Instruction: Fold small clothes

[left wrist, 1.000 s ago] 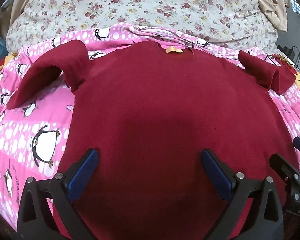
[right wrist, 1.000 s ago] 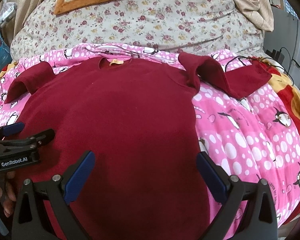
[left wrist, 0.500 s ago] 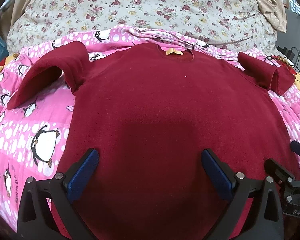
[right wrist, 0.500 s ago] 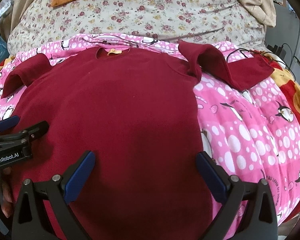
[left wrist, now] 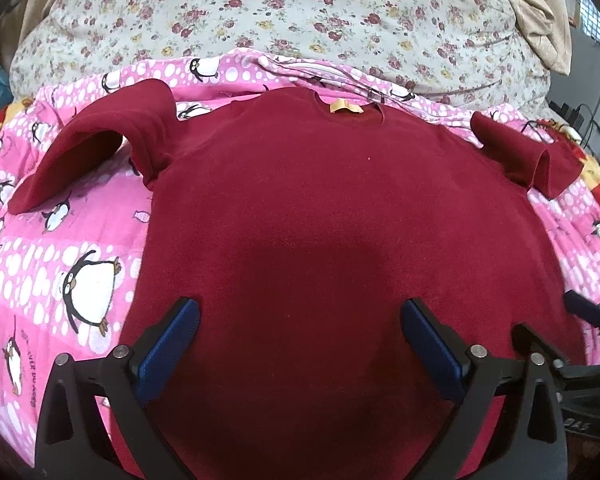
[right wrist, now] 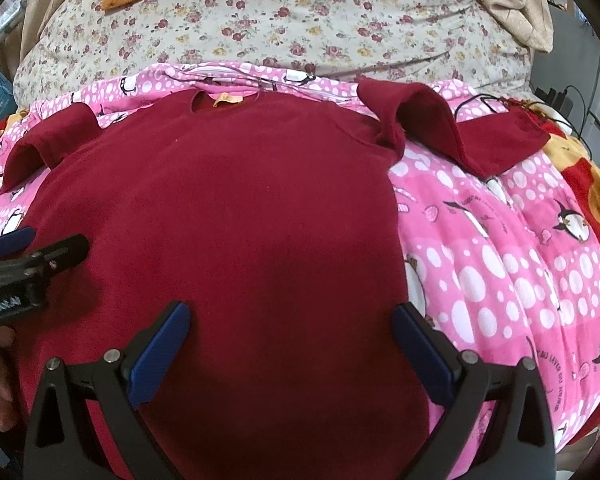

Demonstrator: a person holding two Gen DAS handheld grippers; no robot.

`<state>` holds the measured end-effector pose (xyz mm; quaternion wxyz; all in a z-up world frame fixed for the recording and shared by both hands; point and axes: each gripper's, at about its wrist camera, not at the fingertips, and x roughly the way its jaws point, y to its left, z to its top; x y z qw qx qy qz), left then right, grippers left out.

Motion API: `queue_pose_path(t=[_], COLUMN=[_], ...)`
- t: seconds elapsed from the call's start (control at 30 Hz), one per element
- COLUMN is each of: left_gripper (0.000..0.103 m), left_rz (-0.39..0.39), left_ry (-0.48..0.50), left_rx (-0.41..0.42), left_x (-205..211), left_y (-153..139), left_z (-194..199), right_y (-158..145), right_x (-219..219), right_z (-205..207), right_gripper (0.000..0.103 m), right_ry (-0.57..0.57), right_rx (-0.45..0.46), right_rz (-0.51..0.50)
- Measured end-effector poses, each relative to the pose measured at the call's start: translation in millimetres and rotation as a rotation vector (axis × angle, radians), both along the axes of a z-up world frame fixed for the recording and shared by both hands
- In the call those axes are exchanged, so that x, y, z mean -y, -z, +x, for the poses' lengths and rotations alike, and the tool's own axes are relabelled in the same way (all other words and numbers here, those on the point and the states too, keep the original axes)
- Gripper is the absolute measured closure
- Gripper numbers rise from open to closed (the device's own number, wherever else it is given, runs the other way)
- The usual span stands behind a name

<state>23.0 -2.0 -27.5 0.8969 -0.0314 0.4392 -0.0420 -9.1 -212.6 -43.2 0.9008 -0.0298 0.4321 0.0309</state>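
Lying flat on the pink blanket (left wrist: 80, 248), the red shirt (left wrist: 320, 220) sits beneath the left gripper (left wrist: 300, 332) and right gripper (right wrist: 290, 330), both spread wide, holding nothing.

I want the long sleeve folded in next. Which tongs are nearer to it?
Right. The right tongs hover over the shirt's hem beside the long sleeve; the left tongs are farther across.

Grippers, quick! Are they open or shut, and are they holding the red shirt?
Left gripper: open, holding nothing, over the dark red shirt.
Right gripper: open, holding nothing, also over the shirt.
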Motion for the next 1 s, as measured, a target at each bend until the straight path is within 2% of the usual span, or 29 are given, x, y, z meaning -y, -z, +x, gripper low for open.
queue_pose_path(t=[0.1, 0.17, 0.23, 0.33, 0.43, 0.57, 0.6, 0.67, 0.77, 0.87, 0.93, 1.0], left_gripper=[0.017, 0.017, 0.017, 0.017, 0.017, 0.017, 0.017, 0.017, 0.017, 0.018, 0.019, 0.019], left_rz=[-0.052, -0.080, -0.116, -0.137, -0.173, -0.263, -0.258, -0.212, -0.227, -0.333, -0.421, -0.420], left_ry=[-0.045, -0.080, -0.130, -0.213, -0.299, -0.388, -0.402, -0.426, -0.455, -0.460, -0.437, -0.430], left_rx=[0.020, 0.040, 0.060, 0.060, 0.033, 0.023, 0.029, 0.035, 0.045, 0.036, -0.007, -0.021], left_x=[-24.6, -48.5, -84.4, -141.2, -206.0, -275.0, -289.8, -314.3, -341.7, -361.9, -365.6, -363.1], left_y=[-23.0, -40.6, -58.1, -68.7, -60.1, -37.4, -31.9, -20.9, -9.3, 3.0, 15.5, 20.0], left_z=[3.7, 7.4, 12.3, 21.8, 30.0, 29.4, 28.4, 32.0, 42.5, 61.0, 77.7, 90.2], right_y=[-3.8, -13.7, -30.2, -45.7, -42.3, -9.2, 0.4, 0.1, 3.4, 6.5, 6.6, 6.8], right_x=[-1.4, -2.9, -8.2, -25.4, -49.5, -67.3, -65.1, -60.6, -61.8, -62.9, -61.1, -60.0], right_z=[-1.3, -3.7, -5.2, 8.9, 33.6, 64.5, 66.3, 66.9, 66.0, 66.0, 64.5, 66.3], right_gripper=[0.000, 0.000, 0.000, 0.000, 0.000, 0.000, 0.000, 0.000, 0.000, 0.000, 0.000, 0.000], right_ry=[0.002, 0.000, -0.016, -0.080, -0.142, -0.184, -0.180, -0.169, -0.173, -0.176, -0.176, -0.176], right_rx=[0.012, 0.057, 0.139, 0.158, 0.123, 0.039, 0.017, 0.026, 0.037, 0.036, 0.033, 0.032], right_rz=[-0.004, 0.005, 0.009, 0.014, -0.018, -0.037, -0.013, 0.038, 0.039, 0.028, 0.034, 0.038])
